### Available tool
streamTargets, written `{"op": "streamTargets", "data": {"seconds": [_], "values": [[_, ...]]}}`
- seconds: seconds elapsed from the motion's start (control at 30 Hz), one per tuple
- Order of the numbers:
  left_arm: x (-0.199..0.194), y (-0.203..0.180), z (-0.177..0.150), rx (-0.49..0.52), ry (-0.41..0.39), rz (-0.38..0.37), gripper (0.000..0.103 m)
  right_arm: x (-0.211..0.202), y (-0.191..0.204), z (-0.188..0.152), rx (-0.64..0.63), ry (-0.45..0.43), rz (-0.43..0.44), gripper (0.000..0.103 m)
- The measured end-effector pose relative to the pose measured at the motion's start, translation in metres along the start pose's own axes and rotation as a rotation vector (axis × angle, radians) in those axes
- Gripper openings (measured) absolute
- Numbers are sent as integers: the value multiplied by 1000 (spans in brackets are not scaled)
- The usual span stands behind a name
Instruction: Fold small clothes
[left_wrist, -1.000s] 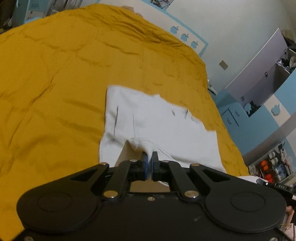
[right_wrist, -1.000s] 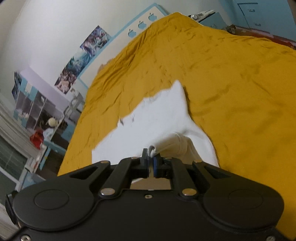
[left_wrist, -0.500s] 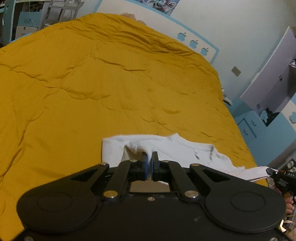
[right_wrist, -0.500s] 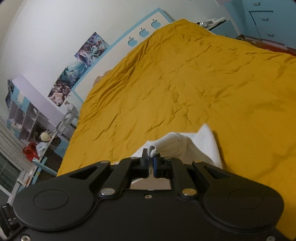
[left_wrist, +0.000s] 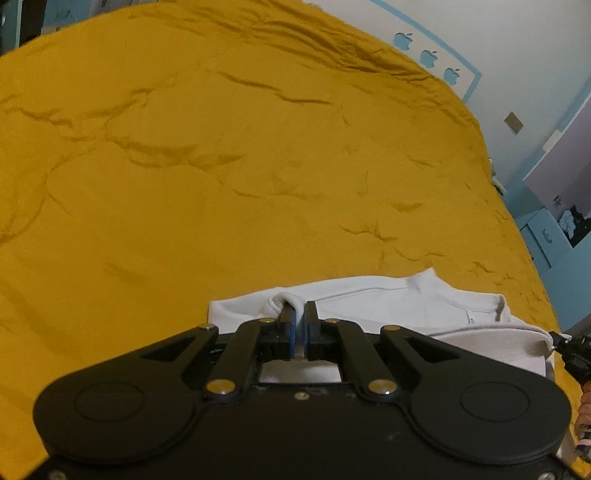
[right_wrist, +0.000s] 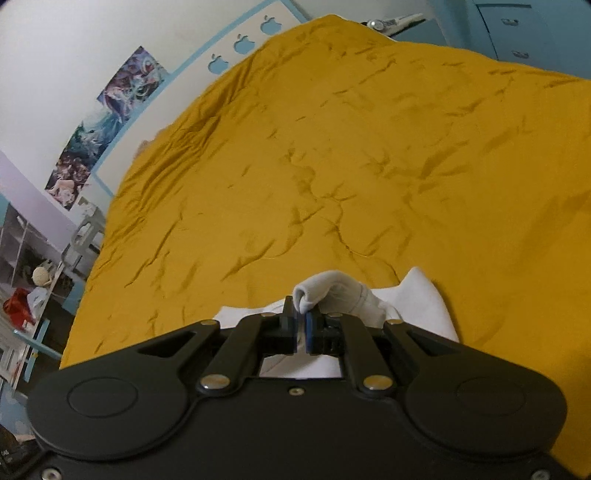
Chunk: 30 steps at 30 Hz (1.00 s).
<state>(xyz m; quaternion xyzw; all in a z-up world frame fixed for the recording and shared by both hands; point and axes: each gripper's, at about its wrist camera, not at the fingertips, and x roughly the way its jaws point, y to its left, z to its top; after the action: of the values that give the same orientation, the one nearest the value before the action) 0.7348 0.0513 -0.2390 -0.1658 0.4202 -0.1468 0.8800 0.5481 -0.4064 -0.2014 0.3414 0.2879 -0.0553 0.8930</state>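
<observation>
A white garment (left_wrist: 388, 299) lies on the mustard bed cover (left_wrist: 221, 177), doubled over near the bed's front edge, its collar to the right. My left gripper (left_wrist: 300, 308) pinches a small fold of its edge, and the jaws are beginning to open with cloth still between them. The right gripper (right_wrist: 301, 314) is shut on a bunched corner of the same garment (right_wrist: 424, 295), the cloth curling up over its fingertips. In the left wrist view the right gripper (left_wrist: 570, 347) shows at the far right edge.
The wrinkled bed cover (right_wrist: 369, 147) stretches far ahead of both grippers. A white and blue headboard with apple cut-outs (left_wrist: 428, 57) stands behind it. Blue drawers (left_wrist: 546, 236) stand to the right, shelves (right_wrist: 22, 266) and posters (right_wrist: 110, 110) to the left.
Both grippers have carried the garment's far edge back toward the near side of the bed and lower. Much less white cloth lies ahead; it now sits doubled over itself.
</observation>
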Motion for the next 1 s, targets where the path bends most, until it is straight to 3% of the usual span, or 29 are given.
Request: {"op": "streamTargets", "data": {"seconds": [0.17, 0.23, 0.3, 0.33, 0.47, 0.57, 0.7, 0.77, 1.0], "values": [[-12, 1, 6, 1, -19, -6, 11, 7, 3, 1, -13, -23, -21, 12], [-25, -3, 8, 30, -38, 0, 13, -4, 8, 3, -33, -41, -15, 17], [-47, -9, 10, 78, -103, 75, 25, -18, 16, 4, -80, -58, -19, 17], [-58, -9, 11, 104, -132, 97, 25, -26, 20, 4, -99, -64, -17, 17], [-96, -12, -5, 177, -128, 53, 25, -73, 33, -3, -181, -81, -1, 17], [-112, -17, -38, 261, -71, 23, 25, -104, 28, -20, -222, -52, -20, 17], [-121, -18, -90, 314, 24, 10, 25, -132, 3, -47, -274, -2, -124, 17], [-121, -15, -108, 308, 57, 16, 25, -141, -16, -59, -255, 26, -158, 20], [-113, 2, -142, 249, 130, 61, 28, -150, -45, -84, -213, 111, -135, 24]]}}
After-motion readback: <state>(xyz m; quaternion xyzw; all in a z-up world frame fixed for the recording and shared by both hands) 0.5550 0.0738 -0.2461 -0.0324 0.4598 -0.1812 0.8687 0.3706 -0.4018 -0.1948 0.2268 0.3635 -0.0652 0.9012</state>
